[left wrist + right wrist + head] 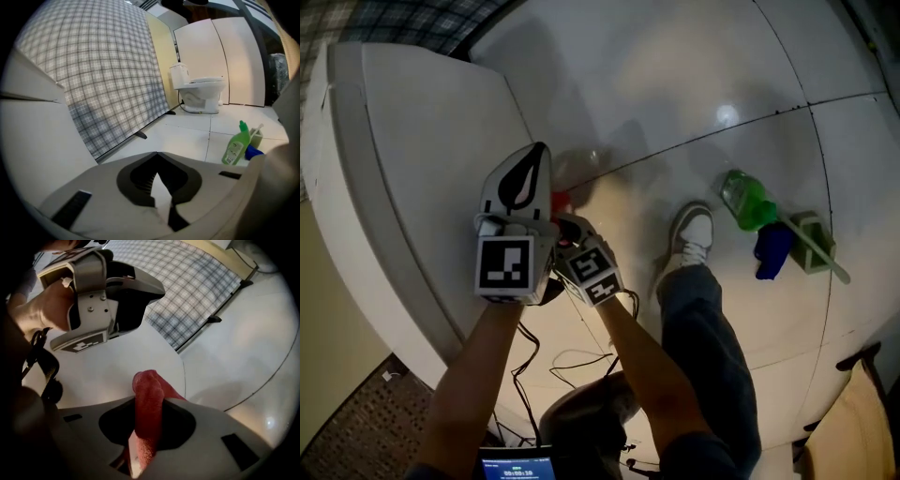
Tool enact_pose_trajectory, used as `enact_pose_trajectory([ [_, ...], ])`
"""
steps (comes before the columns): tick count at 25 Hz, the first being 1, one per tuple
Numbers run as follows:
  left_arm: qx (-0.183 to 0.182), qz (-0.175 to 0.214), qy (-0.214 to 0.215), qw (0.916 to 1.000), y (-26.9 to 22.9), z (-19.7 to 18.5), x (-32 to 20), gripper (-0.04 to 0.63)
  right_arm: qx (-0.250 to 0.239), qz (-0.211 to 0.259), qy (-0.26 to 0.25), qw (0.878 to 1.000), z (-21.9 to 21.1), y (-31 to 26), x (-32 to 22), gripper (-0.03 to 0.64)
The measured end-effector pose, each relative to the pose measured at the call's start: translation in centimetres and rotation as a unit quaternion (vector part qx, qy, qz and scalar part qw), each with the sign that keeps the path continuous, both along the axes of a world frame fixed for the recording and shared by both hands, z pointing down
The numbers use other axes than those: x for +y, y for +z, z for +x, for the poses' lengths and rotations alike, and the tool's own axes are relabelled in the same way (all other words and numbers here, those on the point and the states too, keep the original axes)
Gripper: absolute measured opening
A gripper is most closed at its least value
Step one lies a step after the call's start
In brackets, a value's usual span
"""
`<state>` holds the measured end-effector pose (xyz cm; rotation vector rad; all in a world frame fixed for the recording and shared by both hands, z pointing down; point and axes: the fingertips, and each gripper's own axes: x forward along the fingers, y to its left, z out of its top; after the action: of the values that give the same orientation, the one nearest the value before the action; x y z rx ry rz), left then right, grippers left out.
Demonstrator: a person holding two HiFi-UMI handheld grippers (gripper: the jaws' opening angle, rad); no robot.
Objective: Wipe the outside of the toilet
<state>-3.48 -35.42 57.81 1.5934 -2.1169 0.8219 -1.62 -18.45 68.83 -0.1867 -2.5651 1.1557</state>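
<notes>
Gripping cloth: right gripper (154, 401) clenched on red cloth (147, 423), with the folded end protruding ahead to serve as the wiping face.
Left gripper (157, 154): jaws together, empty; likely kept free for steadying.
Toilet (201, 91): far across the floor (187, 136), judged out of reach.
Green bottle (236, 143): upright on the floor, nearer than the toilet.

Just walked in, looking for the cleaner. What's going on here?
A person works two claws. The right claw grips a red cloth close to a big white surface; the left claw is shut, empty, beside it. A toilet stands across the floor, a green bottle nearer.
</notes>
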Motion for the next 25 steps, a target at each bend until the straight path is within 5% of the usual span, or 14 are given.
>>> enact_pose_trajectory([
  [6,0.0,0.038,0.015,0.9992,-5.7,3.1,1.3,0.014,-0.01,0.042,0.026,0.999,2.6,-4.3,0.1,0.084],
  [16,0.025,0.07,0.077,0.9943,-22.3,7.9,0.6,0.012,-0.022,0.084,0.108,0.99,7.6,-23.0,-4.6,0.084],
  [25,0.027,0.091,0.105,0.99,-27.3,8.4,1.0,0.012,-0.044,0.099,0.156,0.982,8.1,-31.5,-7.9,0.084],
])
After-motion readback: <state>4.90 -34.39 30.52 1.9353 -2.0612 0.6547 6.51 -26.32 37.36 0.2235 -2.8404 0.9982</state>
